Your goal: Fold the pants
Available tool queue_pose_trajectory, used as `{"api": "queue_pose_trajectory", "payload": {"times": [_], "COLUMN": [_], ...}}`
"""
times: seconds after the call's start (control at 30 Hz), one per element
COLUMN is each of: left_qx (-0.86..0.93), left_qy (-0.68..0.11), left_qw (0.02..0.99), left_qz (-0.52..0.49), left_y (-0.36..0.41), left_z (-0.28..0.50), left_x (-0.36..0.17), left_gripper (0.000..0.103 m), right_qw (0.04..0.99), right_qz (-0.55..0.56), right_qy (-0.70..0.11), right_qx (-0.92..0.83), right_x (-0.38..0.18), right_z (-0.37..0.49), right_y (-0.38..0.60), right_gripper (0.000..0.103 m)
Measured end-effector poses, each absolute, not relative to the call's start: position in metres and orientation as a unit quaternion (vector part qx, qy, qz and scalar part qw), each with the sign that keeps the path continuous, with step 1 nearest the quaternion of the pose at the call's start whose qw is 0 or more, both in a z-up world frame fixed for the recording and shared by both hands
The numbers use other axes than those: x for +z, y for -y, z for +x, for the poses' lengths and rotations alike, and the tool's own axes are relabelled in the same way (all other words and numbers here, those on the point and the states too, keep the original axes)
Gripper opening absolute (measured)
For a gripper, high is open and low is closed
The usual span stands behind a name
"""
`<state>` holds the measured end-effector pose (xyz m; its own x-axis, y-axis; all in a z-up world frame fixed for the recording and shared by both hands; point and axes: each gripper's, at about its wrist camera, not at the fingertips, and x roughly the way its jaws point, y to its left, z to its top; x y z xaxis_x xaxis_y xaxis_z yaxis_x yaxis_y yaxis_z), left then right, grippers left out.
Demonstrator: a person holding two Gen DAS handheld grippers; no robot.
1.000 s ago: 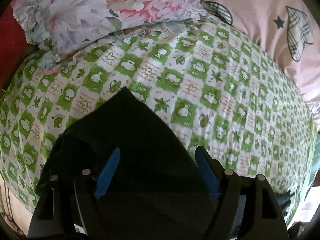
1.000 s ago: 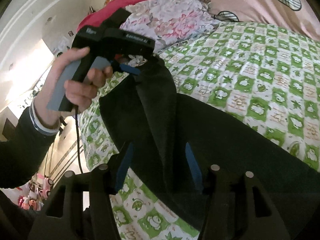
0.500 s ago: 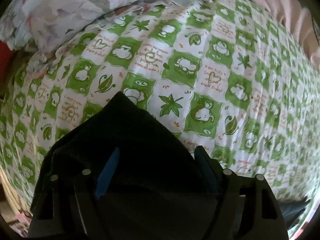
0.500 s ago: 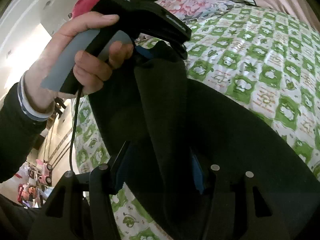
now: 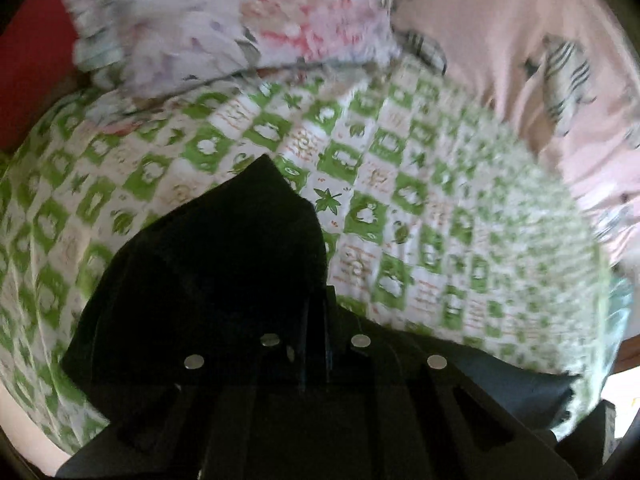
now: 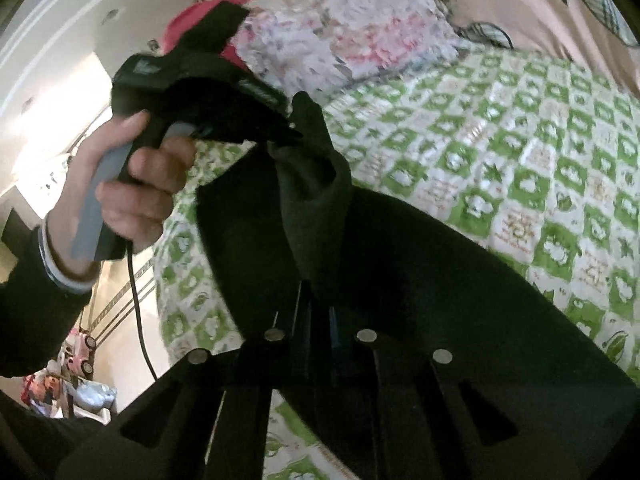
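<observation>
In the left wrist view, a red surface (image 5: 28, 60) is seen at ten o'clock, and beside it a floral pillow (image 5: 224, 20) is spread across eleven to twelve o'clock. Below, the green-and-white checked bedsheet (image 5: 400, 184) is laid over the middle; orange lettering is printed in its white squares, but it is too blurred to be read. The black pants (image 5: 224, 272) are bunched from the centre down to seven o'clock, peaked towards twelve. The left gripper (image 5: 316, 320) is seen at six o'clock, its jaws pressed together with the dark cloth pinched between them. At two o'clock a pink cover (image 5: 500, 40) with plaid patches is draped.

In the right wrist view, a hand (image 6: 132, 200) in a dark sleeve is seen at nine o'clock, wrapped round the grey handle of the left gripper (image 6: 294, 136), whose tip is clamped on a raised fold of the pants (image 6: 400, 280). A pale logo and a short line of white lettering are carried on that tool's body; neither can be read. The garment is stretched from the centre down to five o'clock. The right gripper (image 6: 316, 320) at six o'clock is drawn tight on the cloth. The bedsheet (image 6: 520, 160) fills three o'clock.
</observation>
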<state>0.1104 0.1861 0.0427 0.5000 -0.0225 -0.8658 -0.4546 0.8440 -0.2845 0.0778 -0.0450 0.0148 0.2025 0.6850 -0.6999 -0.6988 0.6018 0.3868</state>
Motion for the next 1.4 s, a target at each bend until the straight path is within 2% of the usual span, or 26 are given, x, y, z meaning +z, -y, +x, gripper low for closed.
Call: {"api": "queue_pose_trajectory", "payload": {"times": [0.37, 0.87, 1.0, 1.07, 1.27, 1.3, 1.4], "left_qx": [0.144, 0.151, 0.149, 0.152, 0.164, 0.166, 0.174], "left_qy": [-0.380, -0.404, -0.403, -0.404, -0.404, -0.404, -0.403], "left_qw": [0.854, 0.832, 0.835, 0.838, 0.846, 0.845, 0.844], "left_qz": [-0.325, -0.349, -0.344, -0.336, -0.308, -0.308, -0.308], "left_y": [-0.216, -0.231, -0.232, -0.232, -0.226, -0.227, -0.229], "left_z": [-0.006, -0.052, -0.052, -0.052, -0.055, -0.055, -0.060], "left_x": [0.053, -0.009, -0.011, -0.009, -0.004, -0.003, -0.002], "left_gripper": [0.004, 0.004, 0.004, 0.005, 0.008, 0.011, 0.013], "right_qw": [0.788, 0.781, 0.780, 0.779, 0.786, 0.787, 0.788], "right_qz": [-0.121, -0.172, -0.178, -0.176, -0.183, -0.181, -0.165], "right_qy": [-0.410, -0.416, -0.424, -0.428, -0.421, -0.419, -0.422], "right_qx": [0.444, 0.433, 0.425, 0.423, 0.415, 0.415, 0.417], "right_x": [0.020, 0.008, 0.002, 0.001, 0.003, 0.004, 0.005], "right_z": [0.035, 0.012, 0.011, 0.012, 0.008, 0.007, 0.008], "right_y": [0.028, 0.014, 0.010, 0.009, 0.005, 0.006, 0.009], "right_gripper": [0.007, 0.007, 0.007, 0.011, 0.014, 0.014, 0.014]}}
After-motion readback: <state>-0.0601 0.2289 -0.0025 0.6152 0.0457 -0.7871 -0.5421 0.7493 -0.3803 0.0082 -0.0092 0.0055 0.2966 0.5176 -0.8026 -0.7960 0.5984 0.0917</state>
